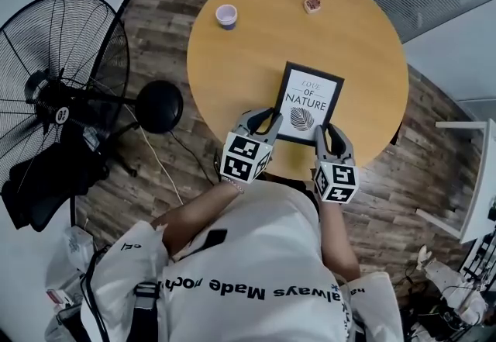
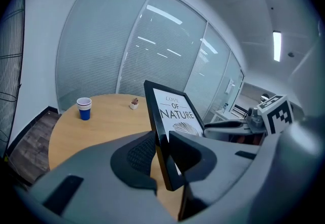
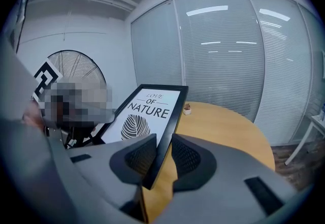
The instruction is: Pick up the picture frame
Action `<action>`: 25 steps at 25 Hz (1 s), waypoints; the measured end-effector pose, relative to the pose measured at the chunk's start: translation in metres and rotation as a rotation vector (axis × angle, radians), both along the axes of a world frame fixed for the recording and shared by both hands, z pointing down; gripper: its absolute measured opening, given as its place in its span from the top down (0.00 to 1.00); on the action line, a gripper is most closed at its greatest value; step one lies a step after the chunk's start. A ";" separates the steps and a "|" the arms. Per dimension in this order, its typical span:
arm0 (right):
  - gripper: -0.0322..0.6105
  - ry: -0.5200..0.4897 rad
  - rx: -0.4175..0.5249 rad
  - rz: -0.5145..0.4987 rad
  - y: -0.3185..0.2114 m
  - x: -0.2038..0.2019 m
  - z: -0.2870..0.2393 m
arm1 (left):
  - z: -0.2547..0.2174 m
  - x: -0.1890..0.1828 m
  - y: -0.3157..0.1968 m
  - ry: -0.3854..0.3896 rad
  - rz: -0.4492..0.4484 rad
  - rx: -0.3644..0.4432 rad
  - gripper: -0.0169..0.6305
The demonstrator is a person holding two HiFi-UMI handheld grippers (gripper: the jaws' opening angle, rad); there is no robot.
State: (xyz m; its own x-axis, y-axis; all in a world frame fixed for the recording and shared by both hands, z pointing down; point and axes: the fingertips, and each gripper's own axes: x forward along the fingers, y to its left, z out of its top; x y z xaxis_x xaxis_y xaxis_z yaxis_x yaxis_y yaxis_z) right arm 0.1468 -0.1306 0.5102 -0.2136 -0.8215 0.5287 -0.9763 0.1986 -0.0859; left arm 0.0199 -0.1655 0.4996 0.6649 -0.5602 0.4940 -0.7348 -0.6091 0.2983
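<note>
The picture frame (image 1: 308,104) is black with a white print of a leaf and lettering. It hangs tilted above the near edge of the round wooden table (image 1: 248,53), with both grippers holding it. My left gripper (image 1: 267,120) is shut on its lower left corner, and in the left gripper view the pads clamp the frame's edge (image 2: 161,136). My right gripper (image 1: 329,133) is shut on the lower right corner. In the right gripper view its pads squeeze the frame's black border (image 3: 170,126).
A blue and white paper cup (image 1: 226,15) and a small potted plant (image 1: 312,4) stand at the table's far side. A black standing fan (image 1: 58,61) is on the floor to the left. Glass walls with blinds lie beyond the table, and a white shelf (image 1: 473,177) stands on the right.
</note>
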 end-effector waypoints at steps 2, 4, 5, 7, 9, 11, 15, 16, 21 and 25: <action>0.78 -0.002 0.013 0.002 0.002 -0.001 -0.007 | -0.007 -0.001 0.002 -0.001 0.001 0.016 0.82; 0.78 -0.007 0.026 0.004 0.003 -0.002 -0.014 | -0.014 -0.002 0.003 -0.001 0.001 0.033 0.82; 0.78 -0.011 0.031 0.005 0.003 -0.002 -0.018 | -0.017 -0.002 0.003 0.002 0.000 0.039 0.82; 0.79 -0.019 0.041 0.006 0.002 -0.002 -0.026 | -0.024 -0.003 0.003 0.010 -0.002 0.043 0.82; 0.79 -0.022 0.054 0.005 0.003 -0.003 -0.034 | -0.029 -0.004 0.004 0.013 -0.004 0.051 0.82; 0.79 -0.019 0.069 0.005 0.004 -0.004 -0.041 | -0.035 -0.005 0.006 0.015 -0.005 0.065 0.82; 0.79 -0.013 0.100 0.004 0.004 -0.005 -0.056 | -0.051 -0.007 0.008 0.019 -0.008 0.100 0.82; 0.79 -0.013 0.108 0.004 0.004 -0.005 -0.060 | -0.056 -0.007 0.008 0.019 -0.009 0.109 0.82; 0.79 -0.017 0.144 0.003 0.006 -0.008 -0.081 | -0.077 -0.010 0.010 0.039 -0.011 0.151 0.82; 0.79 -0.001 0.181 0.002 0.008 -0.011 -0.098 | -0.092 -0.013 0.011 0.043 -0.005 0.188 0.82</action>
